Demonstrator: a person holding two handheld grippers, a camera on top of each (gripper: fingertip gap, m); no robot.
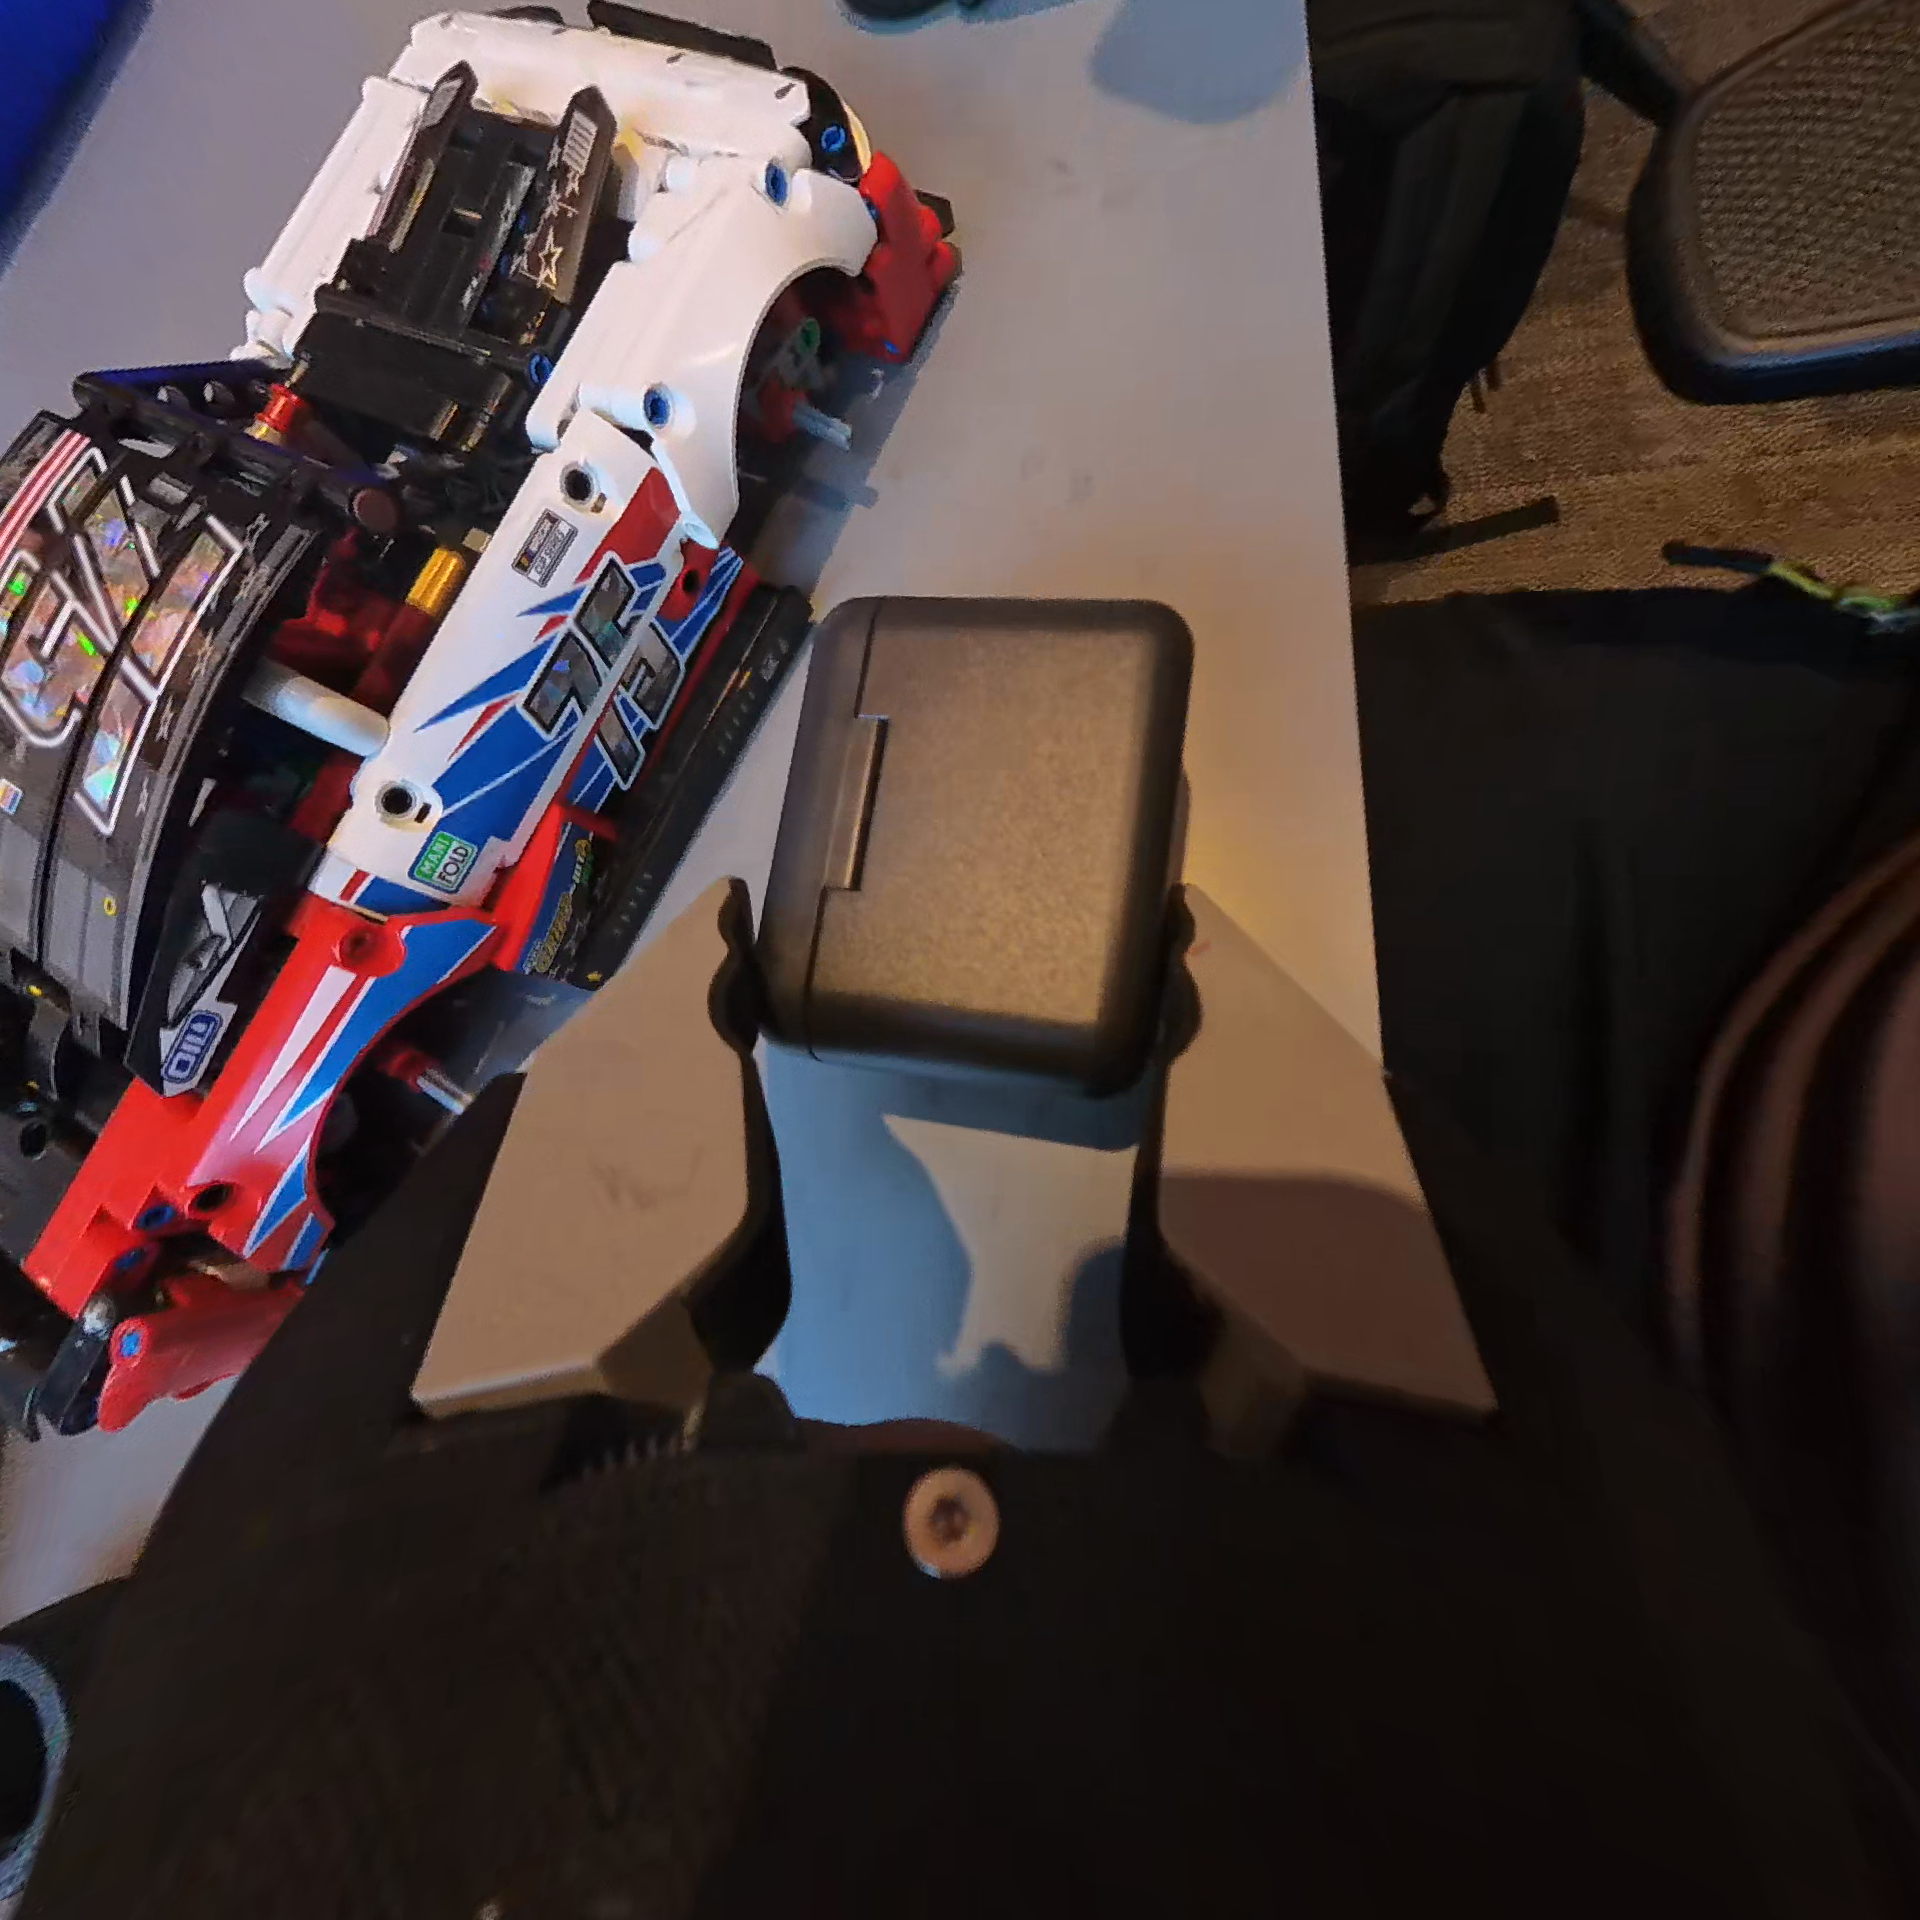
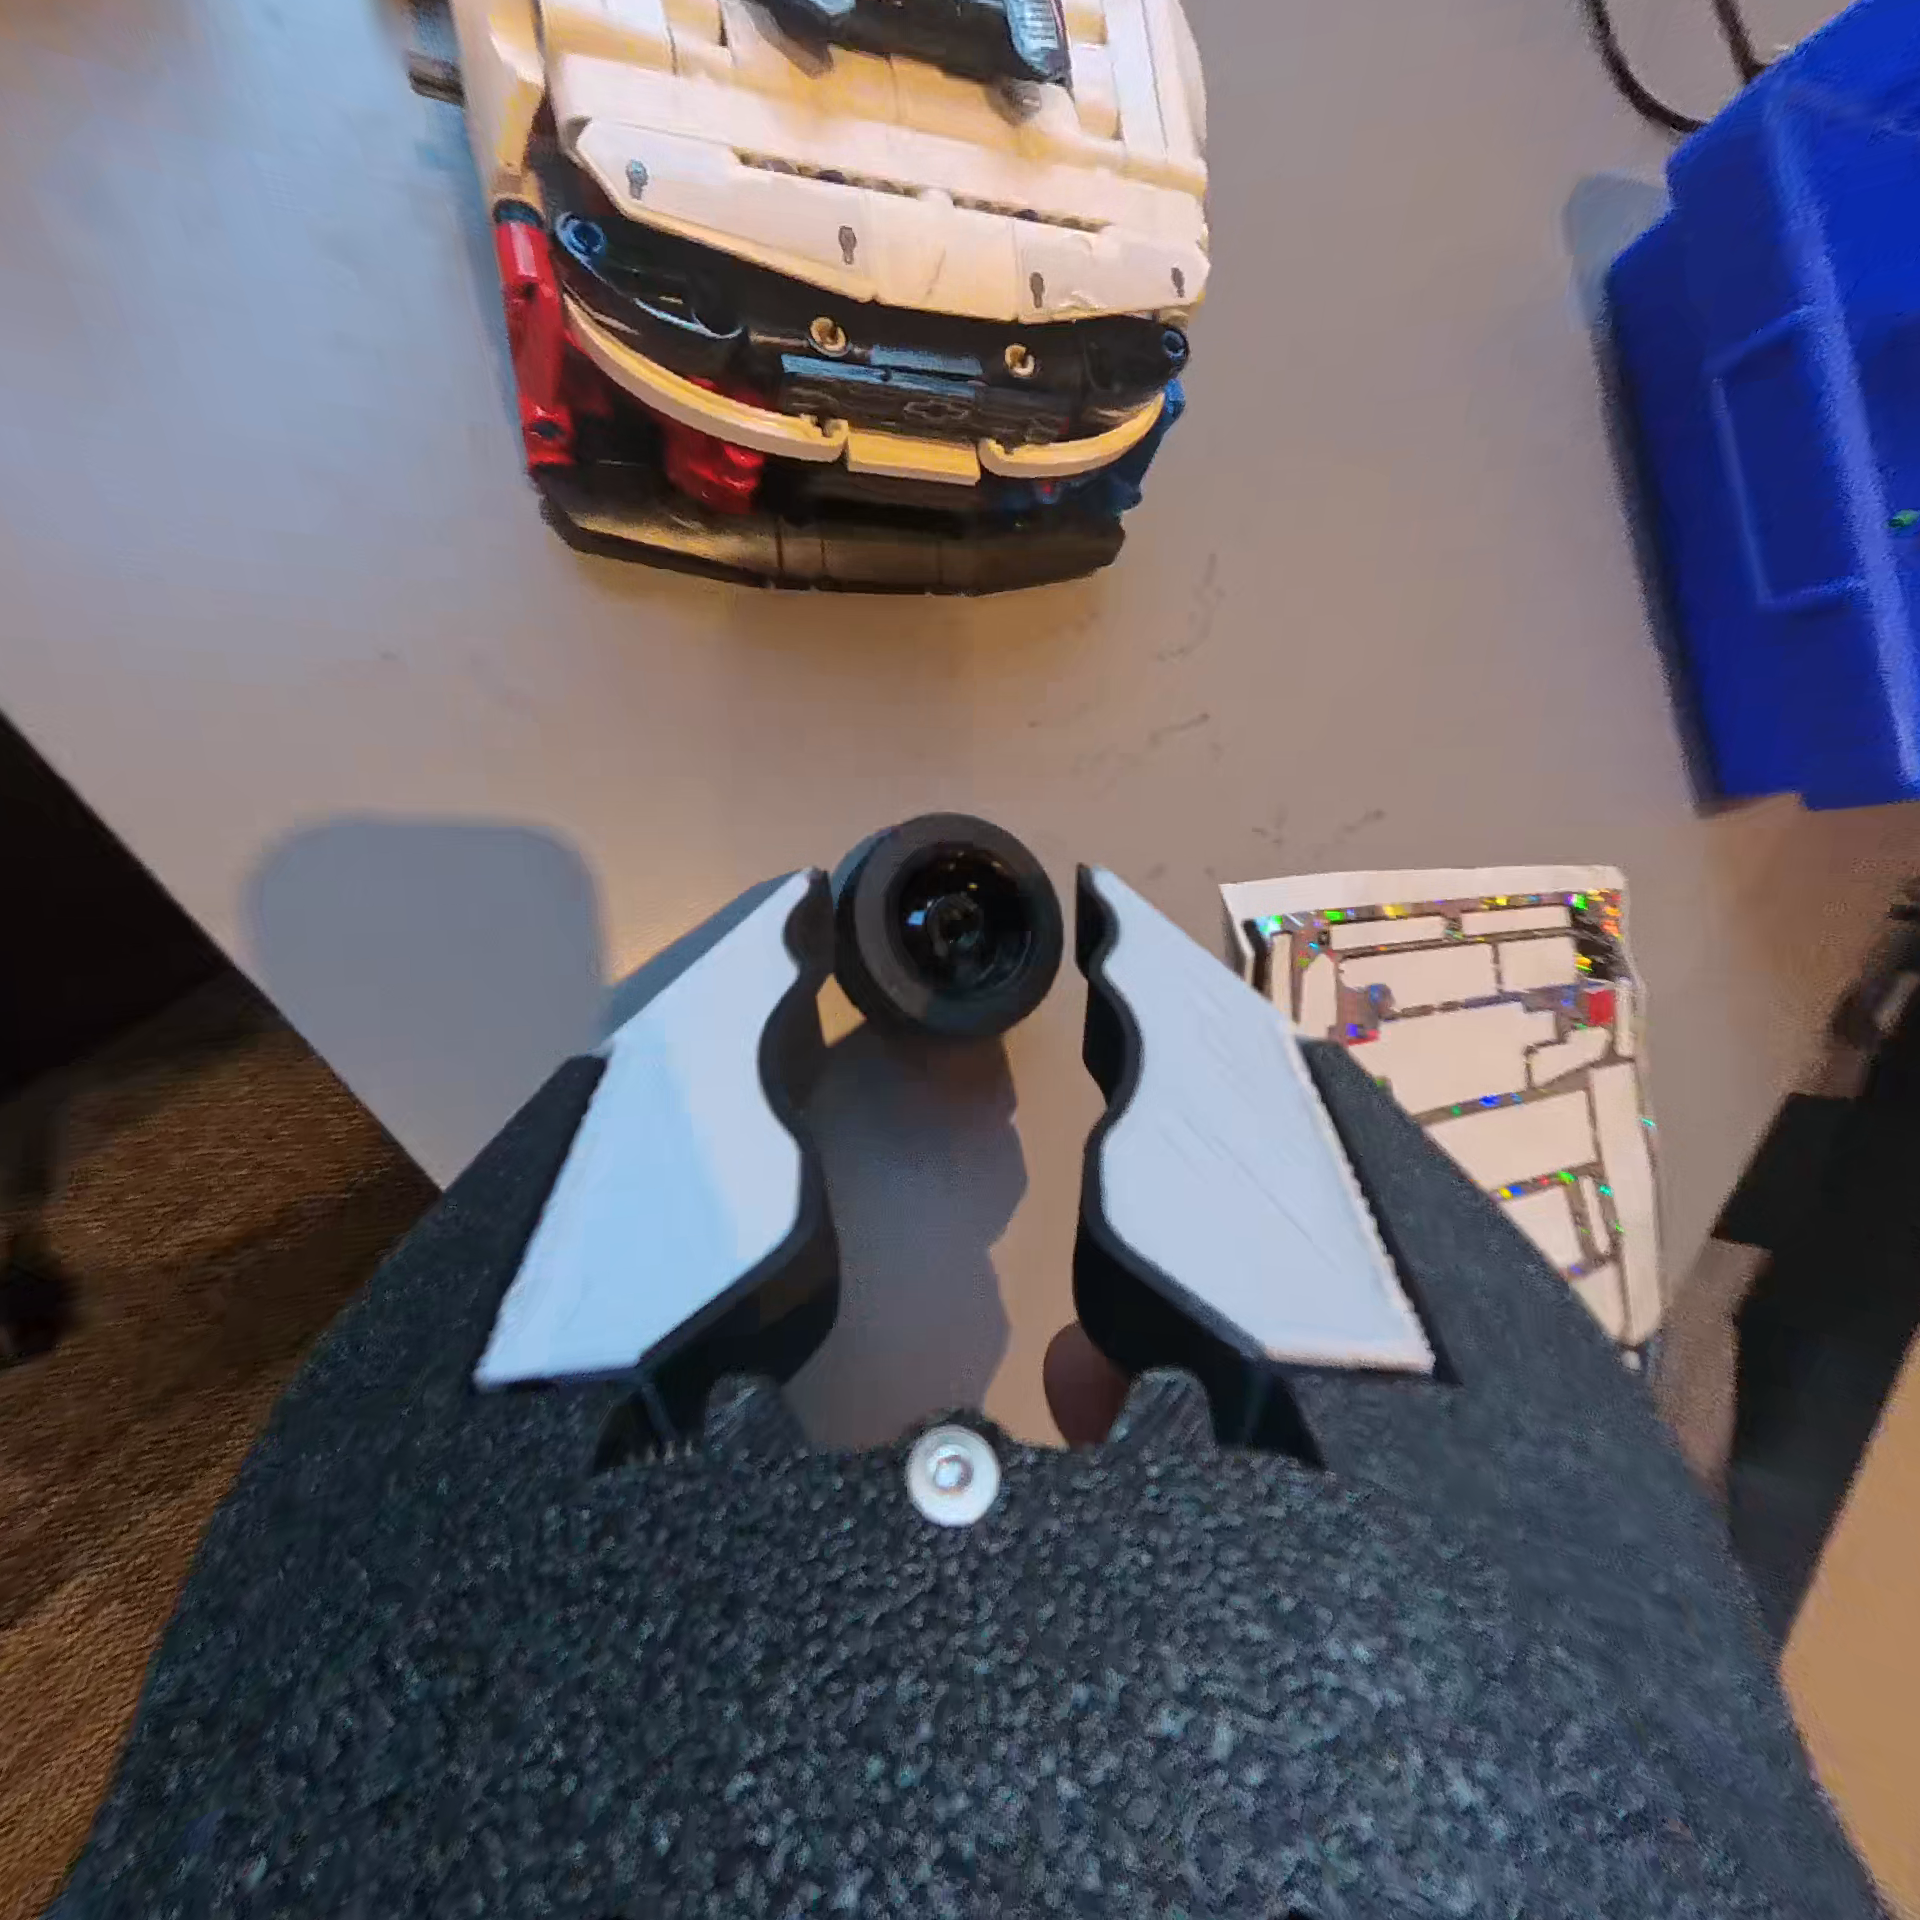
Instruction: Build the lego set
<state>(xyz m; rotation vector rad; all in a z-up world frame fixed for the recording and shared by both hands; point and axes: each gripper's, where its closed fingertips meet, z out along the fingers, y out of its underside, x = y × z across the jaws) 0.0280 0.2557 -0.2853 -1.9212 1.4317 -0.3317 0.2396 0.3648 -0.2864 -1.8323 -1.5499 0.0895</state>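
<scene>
Lego car (image 1: 436, 665): in the left wrist view it lies at the left on the pale table (image 1: 1091, 416), a long red, white and blue body with stickers on its flank and a black roof panel; the wheel arches I can see are empty, bare axle ends poking out.
Black case (image 1: 977, 831): just right of the car's side, a flat dark box with rounded corners and a small latch on its left edge.
Left gripper (image 1: 961, 971): clenched on the black case, one finger against each side of it, the case held above the table with its shadow below.
Table edge: runs down the right of that view; beyond it are brown carpet and a mesh office chair (image 1: 1787, 197).
Car front (image 2: 862, 301): in the right wrist view the same car faces the camera from the far middle of the table, white hood, black grille, red parts at its left corner.
Black wheel (image 2: 948, 925): between the fingertips, well short of the car's nose, its hub facing the camera.
Right gripper (image 2: 948, 935): spread wide; the left fingertip is touching or just beside the tyre, the right one stands clear of it, so the wheel is not clamped.
Sticker sheet (image 2: 1455, 1081): flat on the table just right of the right finger, mostly peeled, shiny foil strips left.
Blue bin (image 2: 1787, 436): far right.
</scene>
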